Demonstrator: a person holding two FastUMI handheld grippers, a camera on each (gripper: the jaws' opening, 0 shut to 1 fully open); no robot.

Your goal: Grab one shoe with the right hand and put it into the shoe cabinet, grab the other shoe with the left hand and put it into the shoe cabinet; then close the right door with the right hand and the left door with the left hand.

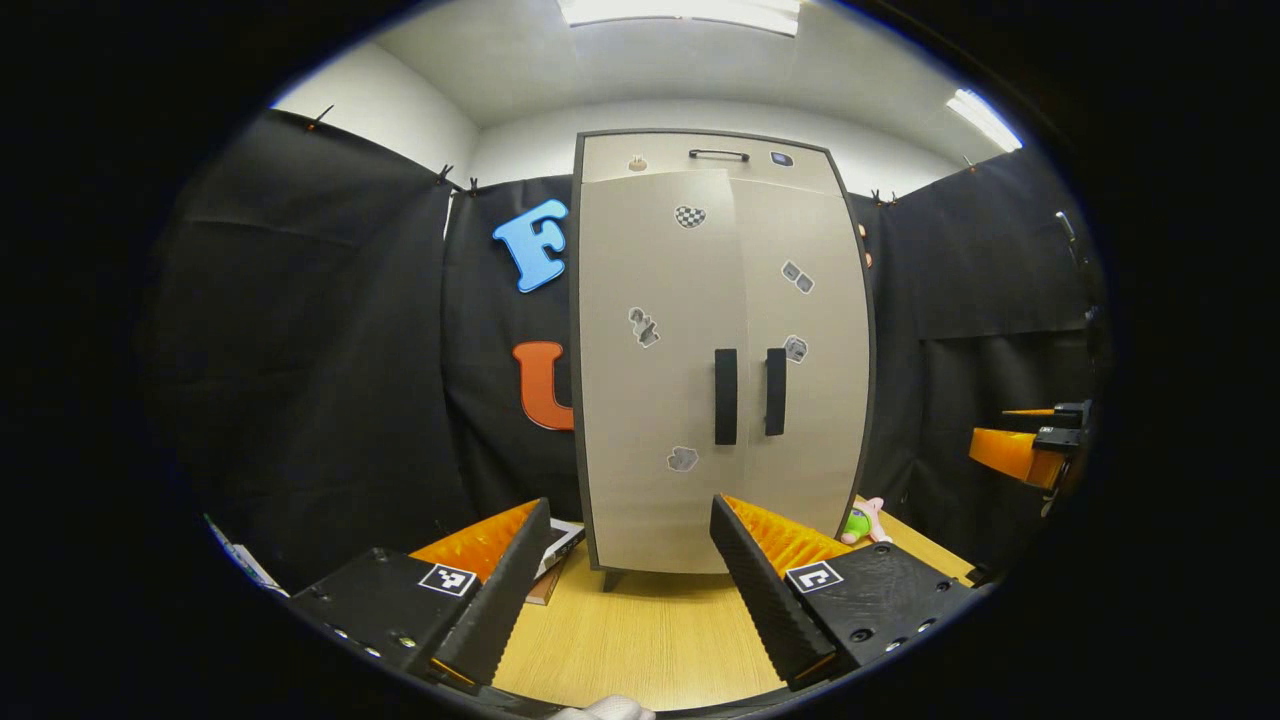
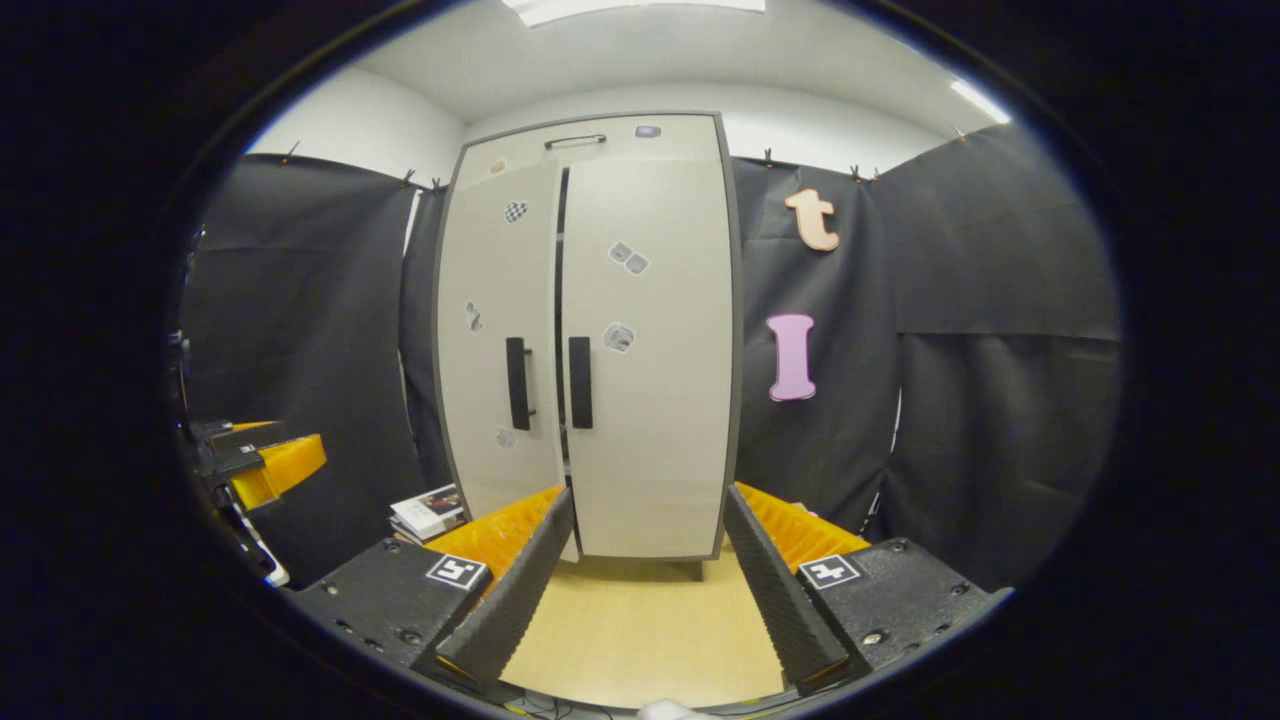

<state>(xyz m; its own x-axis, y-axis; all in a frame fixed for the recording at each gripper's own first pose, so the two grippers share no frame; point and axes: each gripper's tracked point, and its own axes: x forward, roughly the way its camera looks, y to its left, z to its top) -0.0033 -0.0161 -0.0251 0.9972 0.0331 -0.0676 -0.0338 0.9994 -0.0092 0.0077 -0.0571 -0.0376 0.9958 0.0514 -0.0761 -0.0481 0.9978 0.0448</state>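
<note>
The shoe cabinet stands on the table with both doors nearly shut — a thin gap is seen at the left door. The left gripper and right gripper are wide open, holding nothing. Probably the left door needs one flat, gentle push near its handle — no shoe is visible.

I see the shoe cabinet with smooth, matt doors that look like painted board, edged by a darker frame, and matt handles. It stands on a table of light wood-grain laminate with a slight sheen. My left gripper's fingers carry ridged, matt pads, apparently rubber or plastic.
</note>
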